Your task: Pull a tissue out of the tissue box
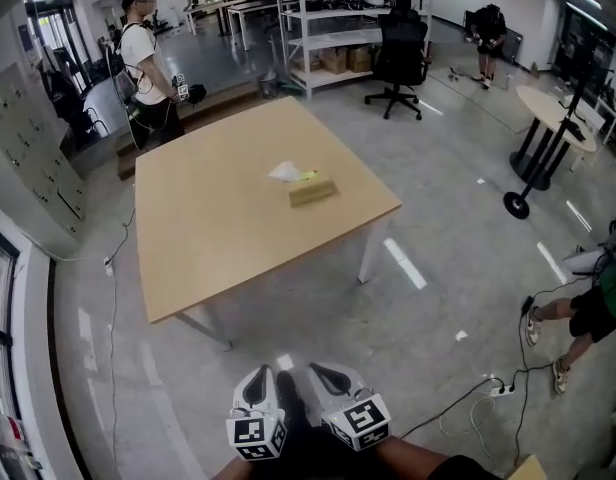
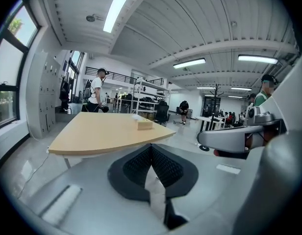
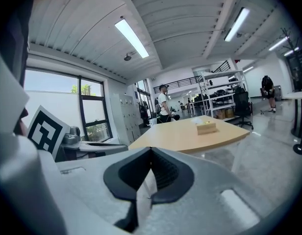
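Note:
A tan tissue box (image 1: 313, 190) lies on the far right part of a wooden table (image 1: 228, 228), with a white tissue (image 1: 286, 172) sticking out of its left end. The box also shows small in the left gripper view as the tissue box (image 2: 144, 124) and in the right gripper view as the tissue box (image 3: 206, 127). Both grippers hang low at the bottom of the head view, well short of the table: the left gripper (image 1: 259, 380) and the right gripper (image 1: 328, 376). Each has its jaws shut with nothing between them.
A person (image 1: 150, 63) stands beyond the table's far left corner. A black office chair (image 1: 398, 53) and metal shelves (image 1: 333, 28) are behind the table. A round stand table (image 1: 548, 128) is at the right. Cables and a power strip (image 1: 500, 388) lie on the floor.

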`<state>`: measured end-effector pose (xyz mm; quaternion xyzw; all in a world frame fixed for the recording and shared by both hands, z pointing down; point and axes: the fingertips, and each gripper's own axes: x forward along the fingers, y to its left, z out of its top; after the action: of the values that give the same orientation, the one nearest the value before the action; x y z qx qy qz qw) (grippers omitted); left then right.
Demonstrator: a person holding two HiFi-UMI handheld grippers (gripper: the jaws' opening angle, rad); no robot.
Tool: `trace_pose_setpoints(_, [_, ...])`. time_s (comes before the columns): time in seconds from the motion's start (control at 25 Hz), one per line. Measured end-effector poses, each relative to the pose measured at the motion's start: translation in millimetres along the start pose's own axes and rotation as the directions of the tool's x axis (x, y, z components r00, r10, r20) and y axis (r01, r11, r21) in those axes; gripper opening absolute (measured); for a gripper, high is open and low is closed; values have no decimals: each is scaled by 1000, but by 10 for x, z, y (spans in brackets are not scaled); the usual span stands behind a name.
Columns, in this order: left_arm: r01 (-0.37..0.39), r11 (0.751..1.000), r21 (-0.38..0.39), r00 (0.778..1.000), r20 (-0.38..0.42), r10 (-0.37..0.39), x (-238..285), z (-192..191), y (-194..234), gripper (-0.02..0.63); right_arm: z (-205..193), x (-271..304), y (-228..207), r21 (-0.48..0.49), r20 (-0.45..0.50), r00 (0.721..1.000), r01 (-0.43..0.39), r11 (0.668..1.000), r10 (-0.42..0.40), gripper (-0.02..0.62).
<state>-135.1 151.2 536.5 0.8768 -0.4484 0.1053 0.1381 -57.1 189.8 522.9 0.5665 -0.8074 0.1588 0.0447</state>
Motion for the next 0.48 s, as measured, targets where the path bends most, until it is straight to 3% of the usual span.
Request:
trace_pose_setpoints(0.28, [61, 998, 4, 998, -27, -61, 281, 63, 65, 18, -28, 226, -125, 27, -50, 998, 46, 999, -45, -9])
trace_pose_setpoints(0.48, [57, 998, 14, 998, -40, -56, 463, 156, 201, 18, 17, 416, -178, 29, -75, 996, 60, 998, -57, -9])
